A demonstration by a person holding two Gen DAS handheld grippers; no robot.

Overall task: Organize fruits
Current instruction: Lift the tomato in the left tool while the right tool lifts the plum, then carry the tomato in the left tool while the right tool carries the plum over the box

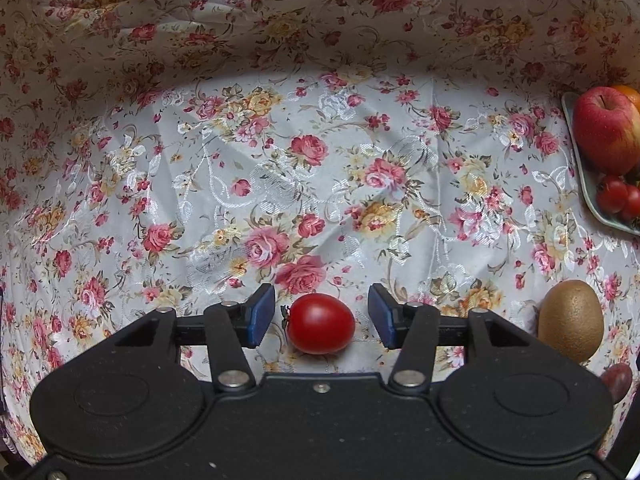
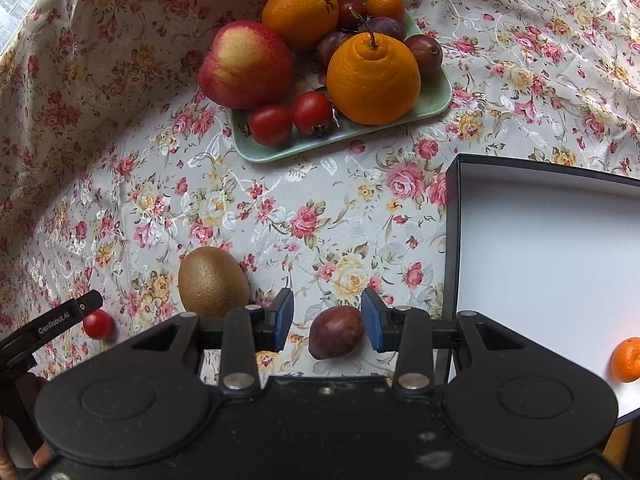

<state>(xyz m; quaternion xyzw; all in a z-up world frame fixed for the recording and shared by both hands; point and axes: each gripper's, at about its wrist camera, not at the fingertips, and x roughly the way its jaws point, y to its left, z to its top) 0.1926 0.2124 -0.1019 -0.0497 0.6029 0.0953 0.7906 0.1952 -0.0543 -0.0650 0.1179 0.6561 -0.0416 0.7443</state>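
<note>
Left wrist view showed the left gripper (image 1: 321, 316) with jaws apart, clear of the small red oval tomato (image 1: 320, 323) lying between them on the floral tablecloth (image 1: 280, 168). Right wrist view showed the right gripper (image 2: 327, 325) astride a dark purple plum (image 2: 337, 337), left pad clear; whether it gripped, I could not tell. Farther off sat the pale green tray (image 2: 434, 104) of fruit.

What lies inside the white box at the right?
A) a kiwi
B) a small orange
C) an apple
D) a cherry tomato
B: the small orange sits alone at the edge of the white box; the kiwi rests on the cloth outside it.
</note>
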